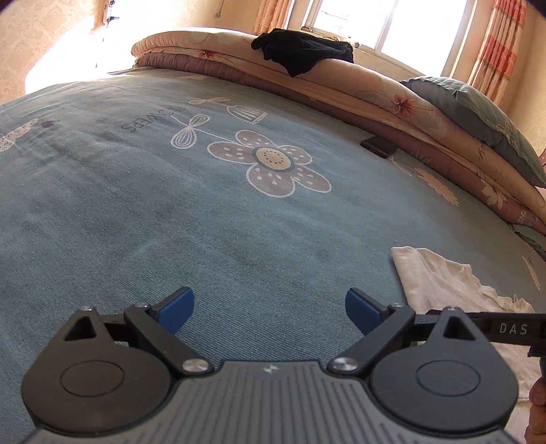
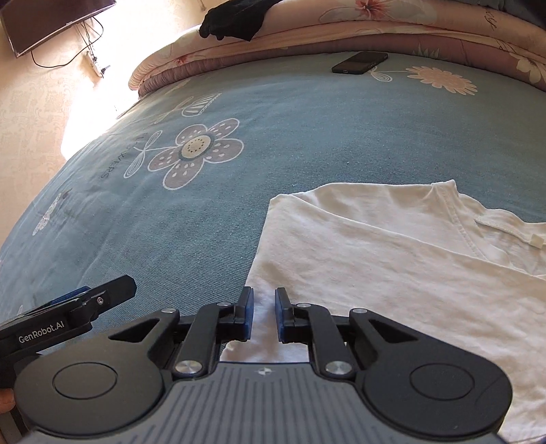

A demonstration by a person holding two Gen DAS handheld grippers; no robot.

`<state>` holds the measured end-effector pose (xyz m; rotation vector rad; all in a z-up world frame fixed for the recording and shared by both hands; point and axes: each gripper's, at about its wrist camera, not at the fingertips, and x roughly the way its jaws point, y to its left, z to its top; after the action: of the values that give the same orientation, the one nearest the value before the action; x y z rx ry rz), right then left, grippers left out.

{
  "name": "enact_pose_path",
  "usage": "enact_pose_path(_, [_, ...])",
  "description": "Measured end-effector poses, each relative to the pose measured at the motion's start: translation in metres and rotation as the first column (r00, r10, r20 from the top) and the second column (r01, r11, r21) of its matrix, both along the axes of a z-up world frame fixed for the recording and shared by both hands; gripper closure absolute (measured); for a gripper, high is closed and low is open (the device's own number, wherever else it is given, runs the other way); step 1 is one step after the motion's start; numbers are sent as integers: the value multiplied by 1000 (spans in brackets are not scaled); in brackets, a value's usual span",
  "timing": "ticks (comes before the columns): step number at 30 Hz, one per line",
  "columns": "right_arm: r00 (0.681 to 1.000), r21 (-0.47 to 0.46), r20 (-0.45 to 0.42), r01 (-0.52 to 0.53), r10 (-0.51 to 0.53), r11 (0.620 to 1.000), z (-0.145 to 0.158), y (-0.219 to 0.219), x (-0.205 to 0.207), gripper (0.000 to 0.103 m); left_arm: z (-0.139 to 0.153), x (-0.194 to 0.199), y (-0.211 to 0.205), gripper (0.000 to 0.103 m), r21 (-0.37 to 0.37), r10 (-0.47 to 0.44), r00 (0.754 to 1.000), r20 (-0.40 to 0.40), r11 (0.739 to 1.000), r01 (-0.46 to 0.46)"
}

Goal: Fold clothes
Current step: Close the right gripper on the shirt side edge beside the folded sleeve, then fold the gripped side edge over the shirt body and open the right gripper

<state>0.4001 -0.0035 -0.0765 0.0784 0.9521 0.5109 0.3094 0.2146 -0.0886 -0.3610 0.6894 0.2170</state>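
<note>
White shirt (image 2: 392,273) on the bed (image 2: 307,129), nearer the right hand-held gripper (image 2: 263,314).
Right gripper narrowly parted over its near edge, grasping nothing; left hand-held gripper (image 1: 269,310) wide, released.

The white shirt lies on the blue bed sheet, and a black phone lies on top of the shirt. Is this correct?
Not quite. The black phone lies on the blue bed sheet beside the folded quilt, far from the white shirt. The right wrist view shows this.
</note>
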Motion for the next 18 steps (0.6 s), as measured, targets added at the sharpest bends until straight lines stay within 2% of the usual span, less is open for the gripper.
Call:
enact_pose_path(4, [1000,-10,16,-1,1,1000,0,0,-1,88,-1,1,0,8,2,1,1000,-10,1000,-1])
enact_pose_path(9, [996,-30,89,-18,21,999,17,6,-6,87,-1,0,1,8,-5,4,1000,-6,1000,-4])
enact_pose_path(15, [998,-57,60,1,2,998,-3,21,14,89,-2,0,0,8,-6,-2,1000,-11,1000,2])
enact_pose_path(18, [996,-27,83,14,-12,1000,8,17,15,89,-2,0,1,8,-14,-5,1000,-8,1000,5])
